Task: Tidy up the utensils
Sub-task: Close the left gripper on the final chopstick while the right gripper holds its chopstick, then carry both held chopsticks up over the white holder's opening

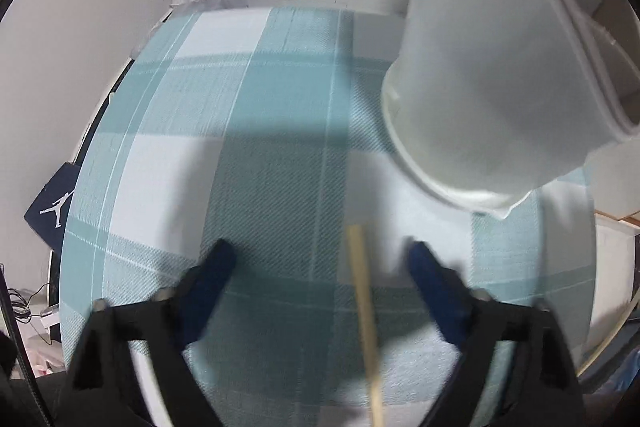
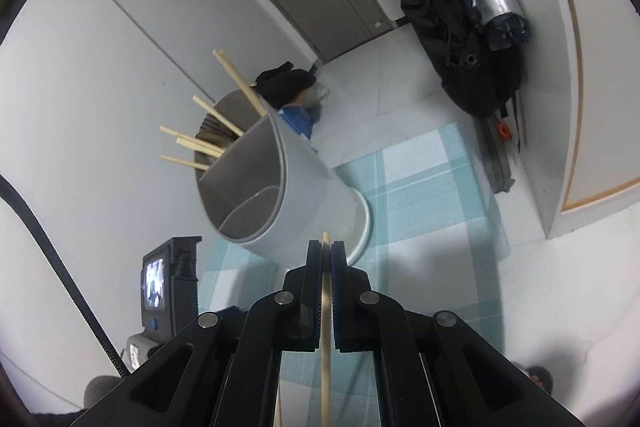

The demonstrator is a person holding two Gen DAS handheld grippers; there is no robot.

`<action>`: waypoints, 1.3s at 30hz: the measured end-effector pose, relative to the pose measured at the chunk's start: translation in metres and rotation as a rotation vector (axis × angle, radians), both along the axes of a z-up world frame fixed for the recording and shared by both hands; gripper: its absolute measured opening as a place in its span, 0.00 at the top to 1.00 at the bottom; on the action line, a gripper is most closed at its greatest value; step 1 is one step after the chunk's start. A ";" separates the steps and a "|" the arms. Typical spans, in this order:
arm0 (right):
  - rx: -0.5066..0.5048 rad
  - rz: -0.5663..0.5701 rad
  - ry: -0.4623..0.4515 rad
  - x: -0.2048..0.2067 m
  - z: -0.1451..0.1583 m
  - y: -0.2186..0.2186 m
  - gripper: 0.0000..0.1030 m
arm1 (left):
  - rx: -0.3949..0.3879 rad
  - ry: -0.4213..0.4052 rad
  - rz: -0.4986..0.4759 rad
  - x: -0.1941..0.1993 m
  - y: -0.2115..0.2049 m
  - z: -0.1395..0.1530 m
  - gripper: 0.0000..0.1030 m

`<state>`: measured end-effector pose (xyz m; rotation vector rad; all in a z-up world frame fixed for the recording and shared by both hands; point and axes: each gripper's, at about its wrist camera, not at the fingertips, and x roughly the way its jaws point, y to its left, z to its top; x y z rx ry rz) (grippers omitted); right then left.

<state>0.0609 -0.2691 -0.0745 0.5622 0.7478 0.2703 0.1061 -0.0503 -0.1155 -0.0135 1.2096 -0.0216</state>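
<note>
Right wrist view: right tool (image 2: 326, 259) clamped on a chopstick (image 2: 325, 347) near the holder (image 2: 304, 195); left tool (image 1: 320, 263) apart over the worktop (image 1: 260, 147).

Checked tablecloth (image 1: 256, 147) left of holder (image 1: 480, 87): bare, open passage for a gripper. Holder blocks the right side. Chopsticks (image 2: 208, 131) splay from its far compartment; two near compartments (image 2: 248, 203) stand unobstructed.
</note>
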 end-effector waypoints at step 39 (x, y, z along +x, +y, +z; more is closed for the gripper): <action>-0.292 -0.015 -0.233 -0.046 0.058 0.059 0.97 | -0.302 -0.346 -0.145 -0.069 0.033 0.114 0.98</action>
